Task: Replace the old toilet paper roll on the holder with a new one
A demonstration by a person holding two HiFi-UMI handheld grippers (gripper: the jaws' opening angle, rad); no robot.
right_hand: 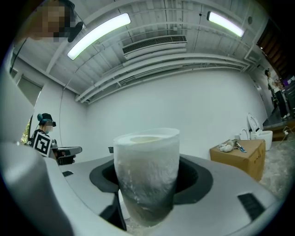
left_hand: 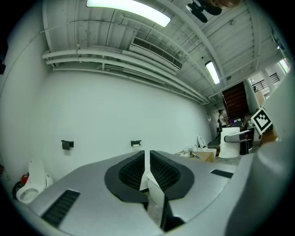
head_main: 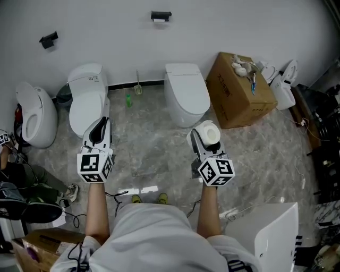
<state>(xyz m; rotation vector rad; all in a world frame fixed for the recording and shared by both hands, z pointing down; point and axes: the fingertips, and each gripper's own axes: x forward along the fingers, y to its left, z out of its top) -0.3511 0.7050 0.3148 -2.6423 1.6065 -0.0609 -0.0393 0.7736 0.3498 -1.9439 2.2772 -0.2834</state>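
A new white toilet paper roll (head_main: pixel 209 133) stands upright between the jaws of my right gripper (head_main: pixel 205 137), which is shut on it. In the right gripper view the roll (right_hand: pixel 146 173) fills the middle, with its pale core on top. My left gripper (head_main: pixel 100 125) is shut with nothing in it; its jaws (left_hand: pixel 147 159) meet in a thin line. Both grippers point level at the far wall. On that wall a black holder (head_main: pixel 160 16) carries a small pale roll (left_hand: pixel 135 144). A second black holder (head_main: pixel 48 39) hangs further left.
Three white toilets stand by the wall: far left (head_main: pixel 36 114), left (head_main: pixel 87 98) and middle (head_main: pixel 186 93). A cardboard box (head_main: pixel 239 87) with small items on top sits to the right. A white unit (head_main: pixel 265 234) is at my right side, and cables lie on the marble floor.
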